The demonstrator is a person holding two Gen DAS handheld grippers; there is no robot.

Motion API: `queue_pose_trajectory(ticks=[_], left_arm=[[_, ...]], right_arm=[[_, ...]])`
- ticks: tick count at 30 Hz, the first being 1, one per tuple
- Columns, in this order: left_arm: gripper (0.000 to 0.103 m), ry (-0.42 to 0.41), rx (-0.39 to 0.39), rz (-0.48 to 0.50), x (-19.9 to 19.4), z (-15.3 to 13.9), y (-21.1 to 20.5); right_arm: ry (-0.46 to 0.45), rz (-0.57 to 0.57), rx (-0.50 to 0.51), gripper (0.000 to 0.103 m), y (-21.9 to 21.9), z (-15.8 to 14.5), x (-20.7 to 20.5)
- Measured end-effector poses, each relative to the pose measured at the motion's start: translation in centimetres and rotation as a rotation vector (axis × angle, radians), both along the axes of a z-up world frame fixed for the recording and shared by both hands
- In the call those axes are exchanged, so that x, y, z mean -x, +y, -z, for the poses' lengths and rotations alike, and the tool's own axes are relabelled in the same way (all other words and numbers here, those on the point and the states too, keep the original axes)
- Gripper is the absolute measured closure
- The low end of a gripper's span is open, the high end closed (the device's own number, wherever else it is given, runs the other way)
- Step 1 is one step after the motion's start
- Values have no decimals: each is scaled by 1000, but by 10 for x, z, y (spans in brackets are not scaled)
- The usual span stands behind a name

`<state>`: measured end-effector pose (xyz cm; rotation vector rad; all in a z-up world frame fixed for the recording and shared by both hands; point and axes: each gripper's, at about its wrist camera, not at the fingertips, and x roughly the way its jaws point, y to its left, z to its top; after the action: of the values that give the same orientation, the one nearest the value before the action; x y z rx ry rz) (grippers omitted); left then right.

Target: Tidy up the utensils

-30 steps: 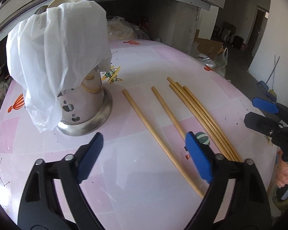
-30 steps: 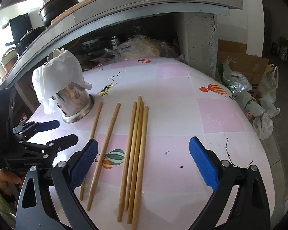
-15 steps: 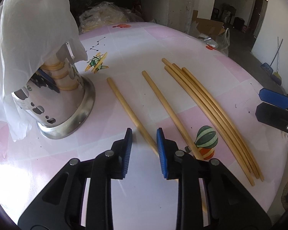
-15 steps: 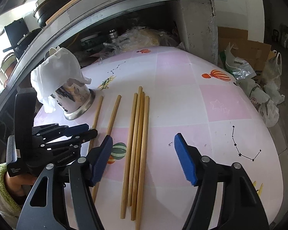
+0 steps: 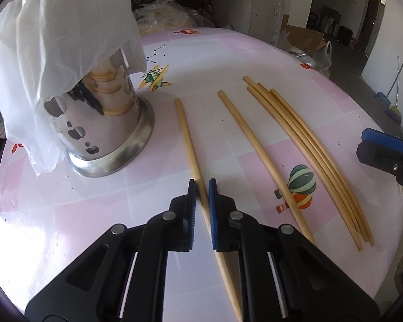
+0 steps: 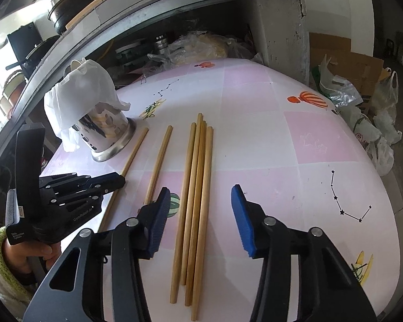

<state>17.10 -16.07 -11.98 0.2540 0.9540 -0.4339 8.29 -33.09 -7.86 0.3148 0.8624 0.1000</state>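
Left tool (image 5: 201,187), jaws just closed to a narrow slit, pads pressing the near part of the leftmost chopstick (image 5: 186,134), which lies flat on the table (image 5: 80,214); right tool (image 6: 198,201), jaws just narrowing yet still apart, straddling a bundle of four chopsticks (image 6: 193,187) without visible pad contact. Between them lies a single chopstick (image 5: 255,145), apart from both. Open pink surface extends right of the bundle to the table's curved edge. Farther back left, an upright perforated steel holder (image 5: 107,134) stands just beside the gripped stick's far end, draped with a white plastic bag (image 5: 53,40); contents hidden
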Motion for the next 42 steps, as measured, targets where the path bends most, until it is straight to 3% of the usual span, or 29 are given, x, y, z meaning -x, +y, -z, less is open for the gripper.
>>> queue_pose_trajectory(ticks=[7,22,31,42], left_arm=[[96,12,14,-42,6,1,19],[97,26,51,-73,6,1,32],[97,29,64,-78,7,1,34],[97,32,74,-97,14,0,42]], right_arm=[[47,-4,11,81,1,13,-12],[102,-16,53,94,7,30,-26],[108,-35,130,96,18,29,-30],[100,-148,133,96,60,26,-21]])
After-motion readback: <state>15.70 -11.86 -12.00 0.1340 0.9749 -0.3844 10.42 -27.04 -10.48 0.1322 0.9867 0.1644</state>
